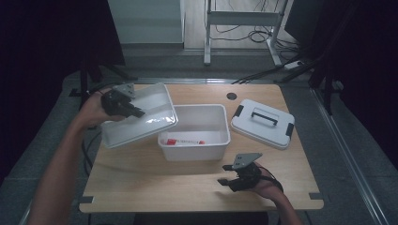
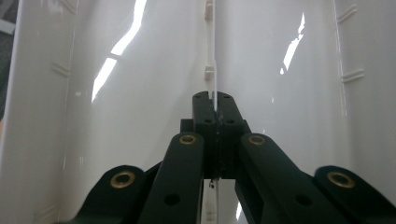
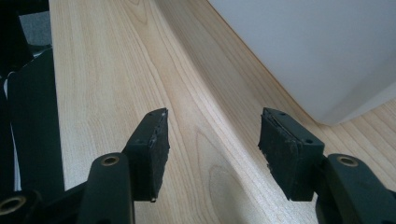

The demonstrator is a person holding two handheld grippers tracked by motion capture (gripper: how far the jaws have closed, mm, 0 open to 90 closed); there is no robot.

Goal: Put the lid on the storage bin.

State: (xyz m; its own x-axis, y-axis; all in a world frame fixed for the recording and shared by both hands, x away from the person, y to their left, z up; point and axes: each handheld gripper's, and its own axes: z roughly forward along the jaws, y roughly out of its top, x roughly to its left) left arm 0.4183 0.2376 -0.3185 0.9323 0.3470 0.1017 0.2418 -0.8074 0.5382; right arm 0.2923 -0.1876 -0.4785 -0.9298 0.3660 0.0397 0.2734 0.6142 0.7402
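My left gripper (image 1: 137,112) is shut on a shallow white tray (image 1: 152,101) and holds it tilted in the air, over the left edge of an open white box (image 1: 220,123). In the left gripper view the jaws of the left gripper (image 2: 214,100) are clamped on the tray's thin middle divider (image 2: 209,46). Something red and white (image 1: 172,141) lies on the box's floor. My right gripper (image 1: 225,174) rests low over the table's front, in front of the box; its jaws are open with only bare wood between the pads (image 3: 152,140).
The box's white lid (image 1: 256,129), with a black handle and black clips, lies on the wooden table (image 1: 141,183) to the right of the box. A round cable hole (image 1: 231,96) sits near the far edge. The box's near wall (image 3: 317,51) stands close to my right gripper.
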